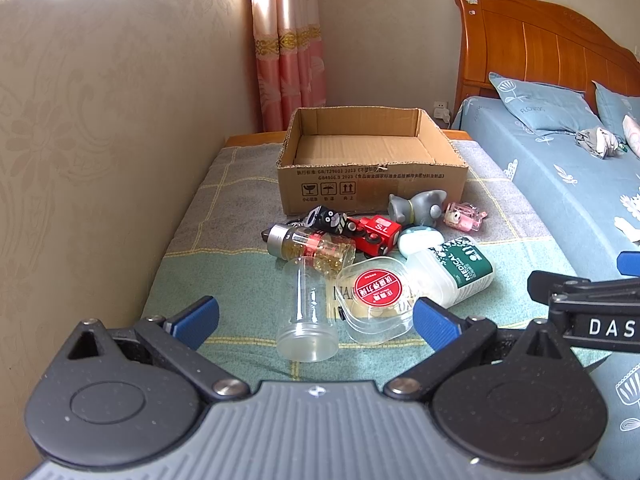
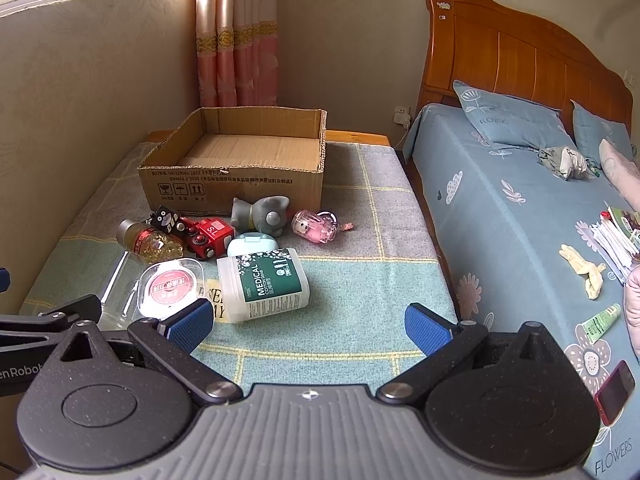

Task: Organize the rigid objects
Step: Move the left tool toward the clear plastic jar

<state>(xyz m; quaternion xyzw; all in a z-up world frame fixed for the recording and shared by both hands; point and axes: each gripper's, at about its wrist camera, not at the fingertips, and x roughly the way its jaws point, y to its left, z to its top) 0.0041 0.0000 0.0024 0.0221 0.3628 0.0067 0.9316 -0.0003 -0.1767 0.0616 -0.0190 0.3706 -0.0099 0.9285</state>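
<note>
2 grippers — left gripper [image 1: 316,314] and right gripper [image 2: 308,320], jaws apart and empty — hover over toys and containers heaped before the empty cardboard box [image 1: 372,168] on the table [image 2: 360,280], the first pick apparently ahead — a descent onto 1 item.

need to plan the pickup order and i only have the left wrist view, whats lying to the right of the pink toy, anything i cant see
Observer: In the right wrist view, only bare blanket lies right of the pink toy, as far as the blanket's edge beside the bed.
Operator: is the right gripper holding anything, i only see its side
Observer: No. The right gripper stands wide open with nothing between its fingers; it is over bare blanket near the medical cotton swab box.
Operator: anything on the bed to avoid
Observer: Yes, a red phone lies near the bed's close edge, and a green tube beyond it.
</note>
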